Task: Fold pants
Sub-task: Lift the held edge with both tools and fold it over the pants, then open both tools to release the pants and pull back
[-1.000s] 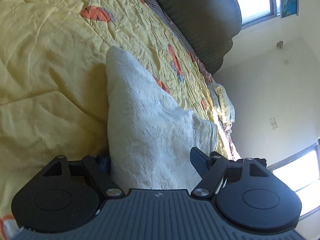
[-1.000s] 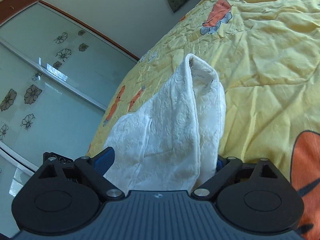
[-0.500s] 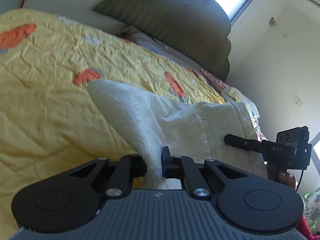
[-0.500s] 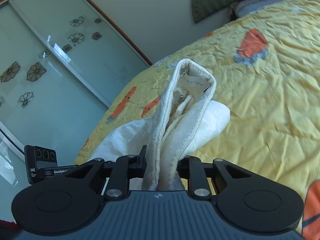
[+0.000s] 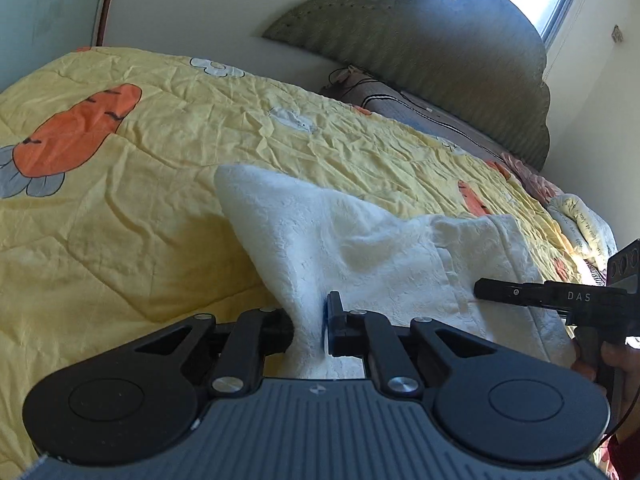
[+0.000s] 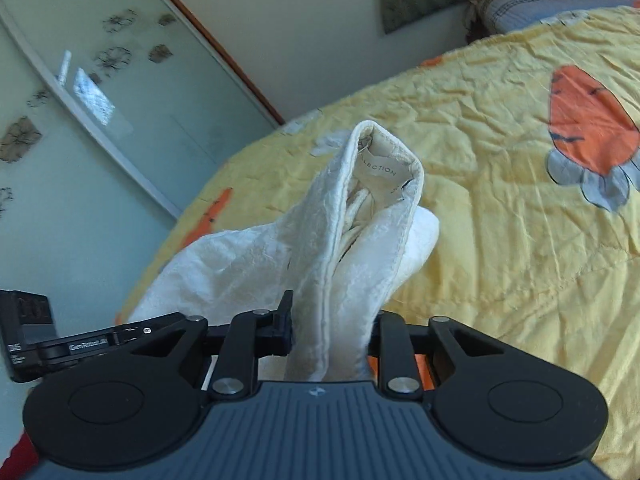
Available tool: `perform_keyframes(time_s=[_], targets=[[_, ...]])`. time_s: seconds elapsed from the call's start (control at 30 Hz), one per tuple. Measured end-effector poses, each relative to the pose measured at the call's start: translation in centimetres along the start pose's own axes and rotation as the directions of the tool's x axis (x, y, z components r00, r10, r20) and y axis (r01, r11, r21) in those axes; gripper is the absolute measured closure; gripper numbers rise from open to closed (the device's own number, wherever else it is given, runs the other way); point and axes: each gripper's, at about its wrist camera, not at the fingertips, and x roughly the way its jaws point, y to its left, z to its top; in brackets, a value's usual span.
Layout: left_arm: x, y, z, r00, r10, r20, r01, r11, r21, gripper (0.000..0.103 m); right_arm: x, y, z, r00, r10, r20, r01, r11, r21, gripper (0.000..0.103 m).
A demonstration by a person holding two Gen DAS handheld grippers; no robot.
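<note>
Two grippers hold the pants (image 5: 372, 264) above the quilt (image 5: 132, 208): left gripper (image 5: 310, 330) pinching the leg end, right gripper (image 6: 330, 334) gripping the bunched waistband, jaws opening slightly; the garment stretches between them.

White textured pants (image 5: 360, 248), bunched and partly lifted off the yellow bed quilt (image 5: 120, 220). Waistband (image 6: 376, 184) with inner label raised toward 12 o'clock; opposite end gathered into a narrow fold.

pants (image 5: 360, 248): creamy white, faint embossed texture | bedspread (image 5: 160, 184): yellow w/ orange carrots + grey-blue leaves | headboard (image 5: 440, 52): dull olive green | grippers (image 5: 310, 330): black, blue pads | wardrobe doors (image 6: 60, 128): pale green glass, brown flowers
</note>
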Motion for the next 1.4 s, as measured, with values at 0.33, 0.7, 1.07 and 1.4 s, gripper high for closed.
perform_keyframes(time_s=[0.33,0.7,1.07,1.4], targets=[[-7.3,-0.5,-2.8,0.984,0.150,0.095,-0.151,0.989,0.000,0.033,-9.9,2.9,-4.4,0.951,-0.163,0.263,0.200,0.972,-0.123,0.045],[-8.4,-1.6,-6.0,0.962,0.259,0.083,-0.261,0.965,0.022,0.032,-9.2,6.4,-8.8,0.954,-0.223,0.200,0.259,0.950,-0.176,0.045],[-11.9,-4.0,-9.4,0.937,0.329,0.116,-0.337,0.939,0.064,0.021,-10.6,9.3,-12.8,0.935,-0.310,0.173,0.347,0.903,-0.254,0.031],[-13.2,-3.8,-15.3,0.922,0.386,0.036,-0.386,0.906,0.175,0.021,-18.9,18.7,-20.0,0.987,0.142,0.077,-0.104,0.926,-0.364,0.016]])
